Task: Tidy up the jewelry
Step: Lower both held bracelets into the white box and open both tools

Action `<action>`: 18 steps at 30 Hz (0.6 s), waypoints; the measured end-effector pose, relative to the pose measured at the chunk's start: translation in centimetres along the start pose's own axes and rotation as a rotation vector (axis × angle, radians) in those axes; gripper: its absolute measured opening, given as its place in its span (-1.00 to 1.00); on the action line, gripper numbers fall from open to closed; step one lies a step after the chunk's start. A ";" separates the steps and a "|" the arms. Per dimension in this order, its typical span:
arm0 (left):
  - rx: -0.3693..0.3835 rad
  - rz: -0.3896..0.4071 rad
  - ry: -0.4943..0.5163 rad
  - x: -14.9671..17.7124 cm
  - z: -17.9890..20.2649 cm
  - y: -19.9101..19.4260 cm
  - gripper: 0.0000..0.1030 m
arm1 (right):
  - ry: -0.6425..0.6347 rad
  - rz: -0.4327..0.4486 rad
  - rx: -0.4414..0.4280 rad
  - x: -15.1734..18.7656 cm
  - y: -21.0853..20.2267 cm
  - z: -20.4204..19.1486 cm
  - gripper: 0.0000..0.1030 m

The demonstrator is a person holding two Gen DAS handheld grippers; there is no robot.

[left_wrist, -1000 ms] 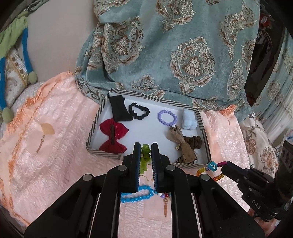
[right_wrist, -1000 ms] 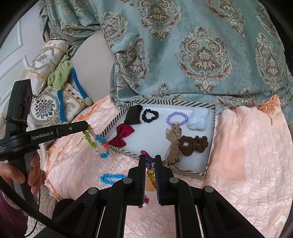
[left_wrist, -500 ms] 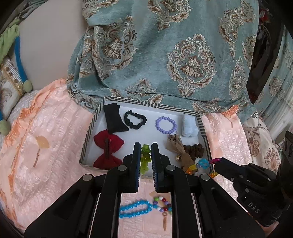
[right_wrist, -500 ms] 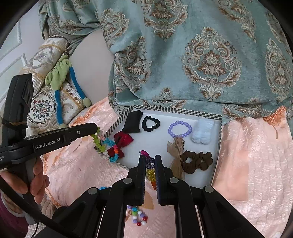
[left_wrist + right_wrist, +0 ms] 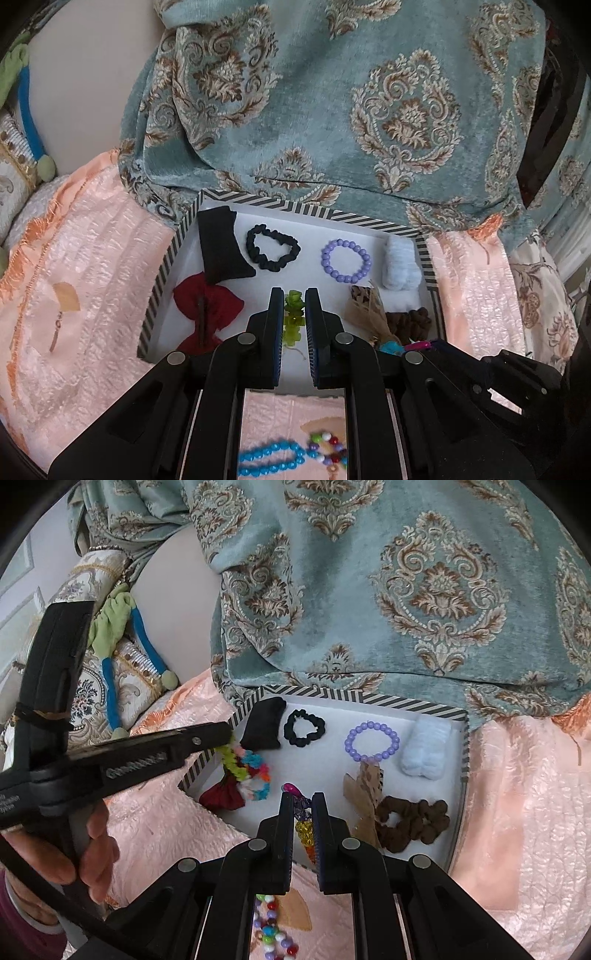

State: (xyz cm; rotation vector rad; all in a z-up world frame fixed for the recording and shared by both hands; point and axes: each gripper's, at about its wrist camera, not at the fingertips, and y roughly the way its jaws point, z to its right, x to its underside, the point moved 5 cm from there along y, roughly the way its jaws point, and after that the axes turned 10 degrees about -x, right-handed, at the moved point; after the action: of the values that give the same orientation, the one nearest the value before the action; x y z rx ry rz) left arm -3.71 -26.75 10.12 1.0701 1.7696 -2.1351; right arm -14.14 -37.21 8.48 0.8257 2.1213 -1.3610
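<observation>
My left gripper (image 5: 294, 295) is shut on a bracelet of green beads (image 5: 294, 317). Seen from the right wrist, it is a multicoloured loop (image 5: 251, 775) dangling from the left gripper (image 5: 225, 734) over the tray's left side. My right gripper (image 5: 303, 797) is shut on a second bead bracelet (image 5: 303, 823) with purple, yellow and orange beads, above the tray's near edge. The white tray (image 5: 306, 212) has a striped rim. It holds a black cloth, a black scrunchie (image 5: 271, 248), a purple bracelet (image 5: 346, 260), a red bow (image 5: 207, 314), a brown bow and a brown scrunchie (image 5: 413, 821).
A blue bead bracelet (image 5: 269, 458) and a multicoloured bracelet (image 5: 273, 934) lie on the pink bedspread (image 5: 85, 280) in front of the tray. A teal patterned blanket (image 5: 351, 110) rises right behind the tray. A person's hand (image 5: 88, 853) grips the left tool.
Both grippers have moved forward with their bracelets, from over the bedspread to over the tray's near part. The loose bracelets on the bedspread have slid below the fingers.
</observation>
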 end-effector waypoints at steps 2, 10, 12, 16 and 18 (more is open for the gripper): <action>-0.009 -0.012 -0.005 0.0 -0.1 0.9 -0.80 | 0.000 -0.012 -0.003 -0.1 0.8 0.1 -0.83; -0.028 -0.038 -0.019 0.0 -0.8 3.0 -0.80 | -0.006 -0.068 -0.005 -0.5 4.5 0.9 -0.83; -0.031 -0.040 -0.019 -0.2 -0.7 3.4 -0.80 | -0.008 -0.075 0.020 -0.8 5.2 1.5 -0.83; -0.041 -0.048 -0.020 -0.5 -0.7 4.5 -0.80 | 0.012 -0.107 0.066 -1.3 7.0 3.6 -0.83; -0.048 -0.054 -0.019 -0.6 -0.6 5.2 -0.80 | 0.016 -0.118 0.084 -1.5 7.7 4.3 -0.83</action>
State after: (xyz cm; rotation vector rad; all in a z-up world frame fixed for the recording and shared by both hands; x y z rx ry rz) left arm -0.21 -27.83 6.34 0.9982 1.8519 -2.1142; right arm -7.30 -39.06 2.99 0.7561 2.1683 -1.5172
